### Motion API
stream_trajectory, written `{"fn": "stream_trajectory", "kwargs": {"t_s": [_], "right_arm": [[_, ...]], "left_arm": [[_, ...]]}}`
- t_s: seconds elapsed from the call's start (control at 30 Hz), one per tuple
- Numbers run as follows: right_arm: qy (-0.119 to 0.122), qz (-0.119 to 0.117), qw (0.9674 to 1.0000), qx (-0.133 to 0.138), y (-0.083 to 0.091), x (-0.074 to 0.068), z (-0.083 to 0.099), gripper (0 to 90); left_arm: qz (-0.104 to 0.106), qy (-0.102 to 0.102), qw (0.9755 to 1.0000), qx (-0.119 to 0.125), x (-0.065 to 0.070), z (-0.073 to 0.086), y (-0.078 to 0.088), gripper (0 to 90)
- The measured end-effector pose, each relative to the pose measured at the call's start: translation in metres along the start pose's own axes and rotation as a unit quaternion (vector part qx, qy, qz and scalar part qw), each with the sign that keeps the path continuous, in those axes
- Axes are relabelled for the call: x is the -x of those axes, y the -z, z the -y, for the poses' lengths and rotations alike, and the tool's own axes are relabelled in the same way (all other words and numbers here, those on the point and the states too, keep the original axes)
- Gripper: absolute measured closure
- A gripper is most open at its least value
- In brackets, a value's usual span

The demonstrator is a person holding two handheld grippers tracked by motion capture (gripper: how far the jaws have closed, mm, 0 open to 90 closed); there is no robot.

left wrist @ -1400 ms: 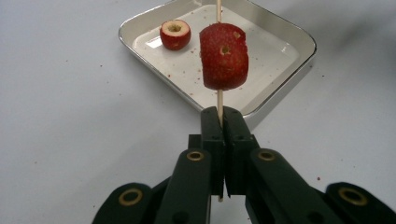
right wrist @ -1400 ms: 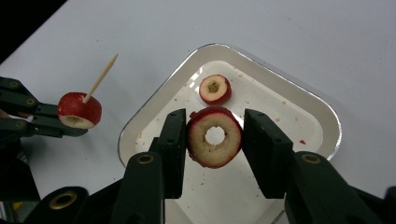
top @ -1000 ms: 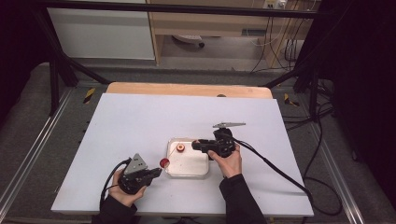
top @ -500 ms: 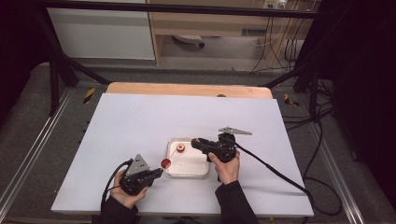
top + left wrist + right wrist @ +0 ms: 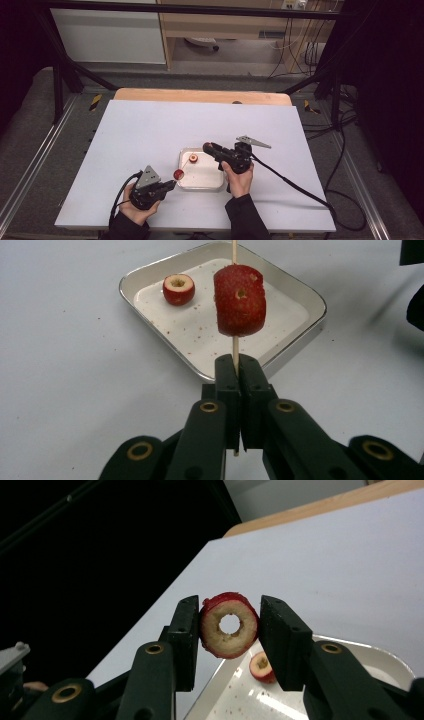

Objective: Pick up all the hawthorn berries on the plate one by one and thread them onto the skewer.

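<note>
The right gripper [image 5: 229, 625], clamped on a cored fruit ring [image 5: 229, 626], has lifted slightly off the tray [image 5: 184, 152] toward twelve o'clock. The left gripper [image 5: 235, 365] stays shut on the skewer [image 5: 235, 347], one fruit [image 5: 240, 301] already threaded, so threading looks next.

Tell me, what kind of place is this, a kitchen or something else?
More likely a lab or workshop than a kitchen. The white table stands inside a black metal frame, loose cables hang by the back wall, and the red fruit pieces are handled with hand-held claws, not fingers.
</note>
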State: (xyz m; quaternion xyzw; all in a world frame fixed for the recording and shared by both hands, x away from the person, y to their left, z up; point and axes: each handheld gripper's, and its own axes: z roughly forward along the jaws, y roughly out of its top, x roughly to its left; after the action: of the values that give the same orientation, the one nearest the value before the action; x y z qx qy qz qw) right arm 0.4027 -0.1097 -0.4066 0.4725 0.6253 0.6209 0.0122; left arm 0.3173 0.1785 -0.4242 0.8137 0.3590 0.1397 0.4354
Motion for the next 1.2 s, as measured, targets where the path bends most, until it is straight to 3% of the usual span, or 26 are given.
{"fn": "stream_trajectory", "kwargs": {"t_s": [0.17,0.57,0.87,1.2], "right_arm": [[-0.012,-0.005,0.9996,0.025,0.0,0.0,-0.002,61.2],[-0.011,-0.008,0.9969,0.077,0.003,-0.004,-0.007,61.2],[-0.021,-0.013,0.9944,0.103,0.005,-0.005,-0.01,61.3],[-0.014,-0.012,0.9925,0.121,0.005,-0.005,-0.011,61.2]], "left_arm": [[-0.001,0.006,1.0,0.002,0.004,-0.002,0.0,88.4],[0.01,0.032,0.9994,0.013,0.021,-0.016,-0.01,88.4],[0.003,0.057,0.9981,0.024,0.027,-0.024,-0.022,88.4],[0.015,0.069,0.997,0.032,0.034,-0.029,-0.029,88.4]]}}
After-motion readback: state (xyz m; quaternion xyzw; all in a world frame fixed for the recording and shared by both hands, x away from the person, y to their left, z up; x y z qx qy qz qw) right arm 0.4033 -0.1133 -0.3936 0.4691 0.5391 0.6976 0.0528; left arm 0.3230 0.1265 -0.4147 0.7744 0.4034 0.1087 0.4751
